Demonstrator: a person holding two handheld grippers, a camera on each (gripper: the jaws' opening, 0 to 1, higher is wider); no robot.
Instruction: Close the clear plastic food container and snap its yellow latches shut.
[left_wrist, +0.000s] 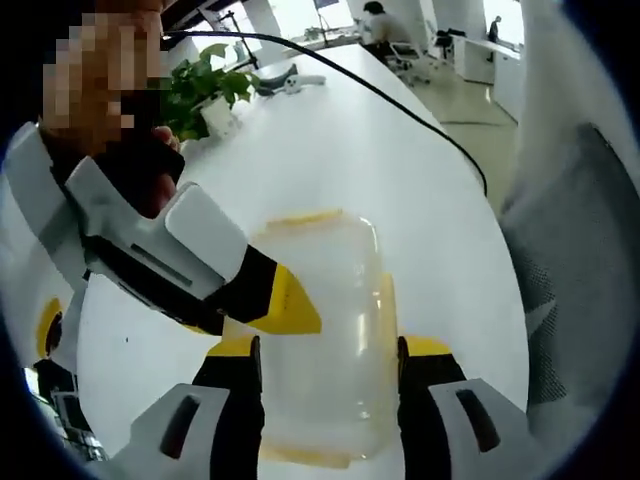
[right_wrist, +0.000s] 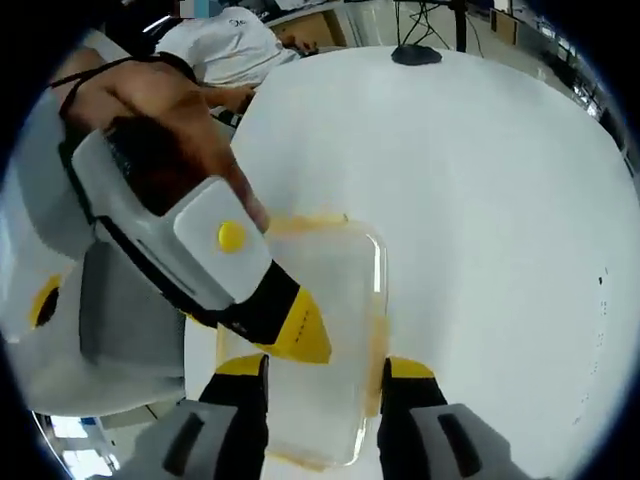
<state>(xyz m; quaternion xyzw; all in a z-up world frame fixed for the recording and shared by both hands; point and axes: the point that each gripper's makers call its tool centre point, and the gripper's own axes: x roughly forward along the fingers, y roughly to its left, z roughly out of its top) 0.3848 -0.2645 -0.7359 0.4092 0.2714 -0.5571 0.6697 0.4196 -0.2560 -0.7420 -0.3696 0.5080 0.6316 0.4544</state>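
Note:
The clear plastic container (left_wrist: 325, 300) lies on the white table (left_wrist: 330, 150) with its lid on; yellow latches show at its far end (left_wrist: 300, 217) and right side (left_wrist: 387, 300). My left gripper (left_wrist: 330, 350) is open and straddles the container, one jaw at each long side. The right gripper (left_wrist: 290, 305) reaches in from the left, its yellow tip on the container's left edge. In the right gripper view the container (right_wrist: 330, 290) sits between the open right gripper (right_wrist: 322, 367) jaws, and the left gripper (right_wrist: 300, 330) comes in from the left onto the lid's left edge. Whether any jaw touches the walls is unclear.
A potted plant (left_wrist: 205, 90) stands at the back left, and a black cable (left_wrist: 400, 100) runs across the table. A grey chair back (left_wrist: 580, 260) is at the right. A black stand base (right_wrist: 418, 53) sits at the table's far edge. A hand (right_wrist: 170, 110) holds the left gripper.

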